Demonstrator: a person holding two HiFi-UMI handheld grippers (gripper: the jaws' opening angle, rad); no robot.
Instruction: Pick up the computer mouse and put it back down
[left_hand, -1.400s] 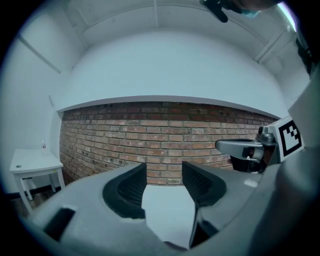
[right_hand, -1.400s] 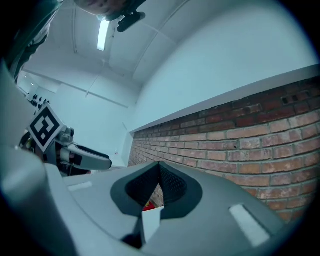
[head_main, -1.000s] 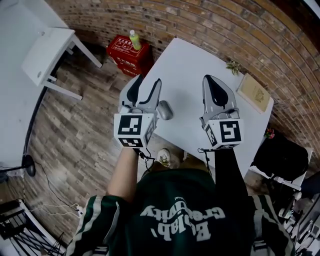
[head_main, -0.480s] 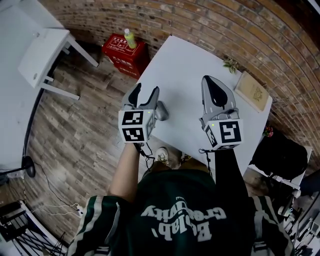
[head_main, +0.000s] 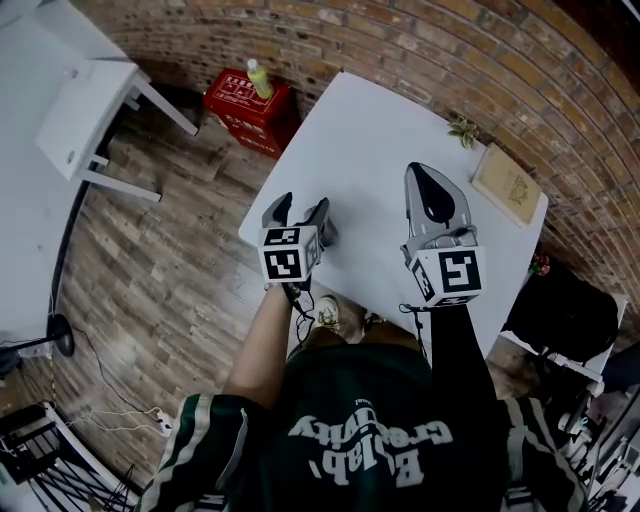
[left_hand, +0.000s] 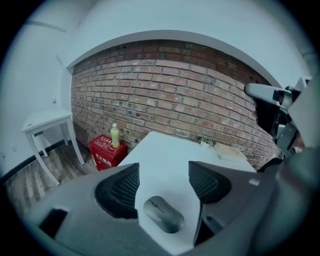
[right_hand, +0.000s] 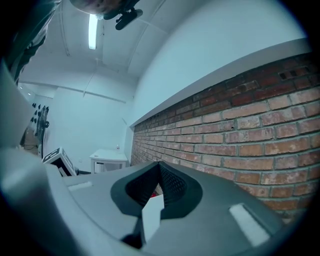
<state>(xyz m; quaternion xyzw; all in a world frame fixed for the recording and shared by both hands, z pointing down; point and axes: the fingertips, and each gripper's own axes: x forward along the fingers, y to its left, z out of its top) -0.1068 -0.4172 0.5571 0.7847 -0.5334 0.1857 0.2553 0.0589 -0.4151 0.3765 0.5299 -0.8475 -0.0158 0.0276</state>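
Lowered since a second ago, the left gripper (head_main: 300, 206) now sits at the near edge of the white table (head_main: 385, 120), its jaws having just opened wider. The grey computer mouse (left_hand: 163, 215) lies flat on the table between them, apparently released by both pads, though the head view mostly hides it. The right gripper (right_hand: 159, 167) hovers alongside with its jaws pressed together on nothing.
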